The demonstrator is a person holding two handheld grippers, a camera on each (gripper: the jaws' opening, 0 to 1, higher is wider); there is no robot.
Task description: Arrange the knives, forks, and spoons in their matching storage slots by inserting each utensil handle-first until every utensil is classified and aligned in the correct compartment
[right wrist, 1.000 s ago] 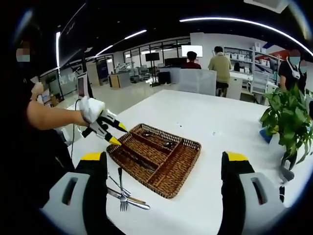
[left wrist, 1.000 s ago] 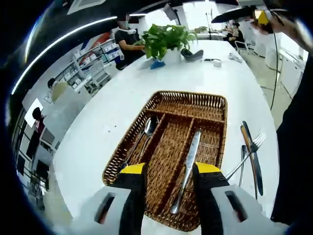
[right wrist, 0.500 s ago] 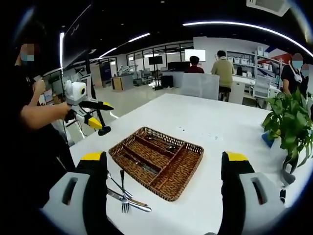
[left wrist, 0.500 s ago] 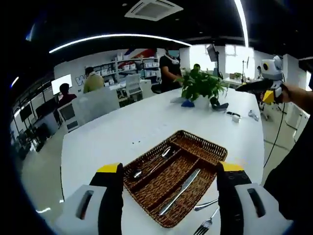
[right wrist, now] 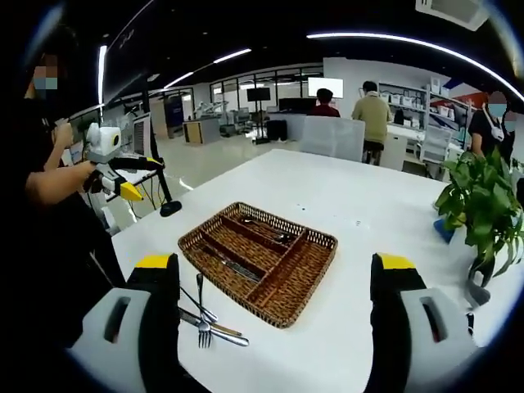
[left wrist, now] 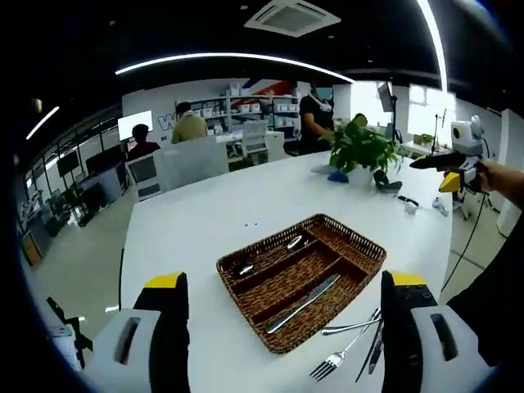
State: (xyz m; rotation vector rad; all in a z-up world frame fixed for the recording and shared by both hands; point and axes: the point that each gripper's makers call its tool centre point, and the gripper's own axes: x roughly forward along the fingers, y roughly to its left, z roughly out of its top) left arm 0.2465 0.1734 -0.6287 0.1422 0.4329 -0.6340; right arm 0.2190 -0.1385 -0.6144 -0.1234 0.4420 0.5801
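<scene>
A brown wicker cutlery basket (left wrist: 358, 246) (right wrist: 321, 242) lies on the white table. Two spoons (left wrist: 264, 257) rest in one long slot and a knife (left wrist: 304, 303) in the slot beside it. A loose fork (left wrist: 336, 360), spoon (left wrist: 350, 328) and knife (left wrist: 375, 350) lie on the table next to the basket, and they appear as a small pile of utensils (right wrist: 210, 324) in the right gripper view. My left gripper (left wrist: 284, 280) (right wrist: 124, 177) is open and empty, held back from the basket. My right gripper (right wrist: 274, 262) (left wrist: 446, 168) is open and empty too, raised off to the side.
A potted plant (left wrist: 360, 149) (right wrist: 479, 192) stands at the table's far end with small items (left wrist: 409, 203) near it. Several people sit or stand at desks behind. A floor stand (right wrist: 169, 209) is beside the table edge.
My left gripper has drawn up and back from just over the basket and its jaws have spread wider. The right gripper view has hardly shifted.
</scene>
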